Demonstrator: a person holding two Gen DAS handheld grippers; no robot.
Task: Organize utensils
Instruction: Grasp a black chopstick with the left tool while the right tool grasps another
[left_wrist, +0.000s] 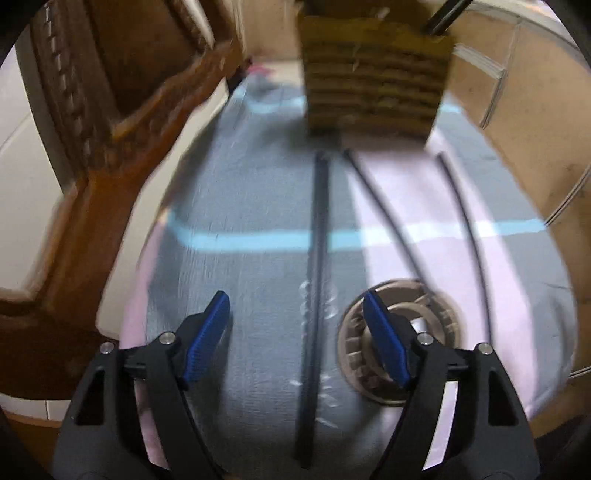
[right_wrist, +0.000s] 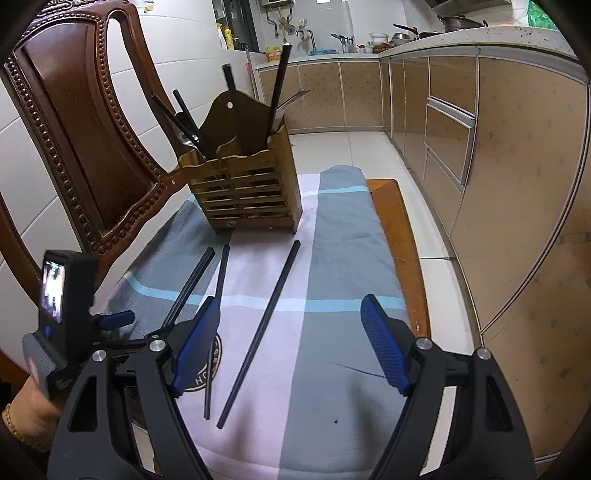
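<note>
A slatted wooden utensil holder (right_wrist: 251, 188) stands at the far end of a striped cloth (right_wrist: 332, 266) and holds several black chopsticks and a spoon. Three black chopsticks lie loose on the cloth in front of it: a pair to the left (right_wrist: 192, 288), one beside it (right_wrist: 218, 295) and one in the middle (right_wrist: 266, 317). My right gripper (right_wrist: 291, 343) is open and empty above the near end of the cloth. My left gripper (left_wrist: 295, 332) is open, low over the cloth, with one chopstick (left_wrist: 314, 295) between its fingers; the view is blurred. The holder also shows in the left wrist view (left_wrist: 373, 81).
A carved wooden chair (right_wrist: 81, 140) stands at the left of the cloth. A round printed logo (left_wrist: 399, 339) is on the cloth near my left gripper. Kitchen cabinets (right_wrist: 480, 147) run along the right, with a countertop of pots behind. White floor tiles lie beyond the table edge.
</note>
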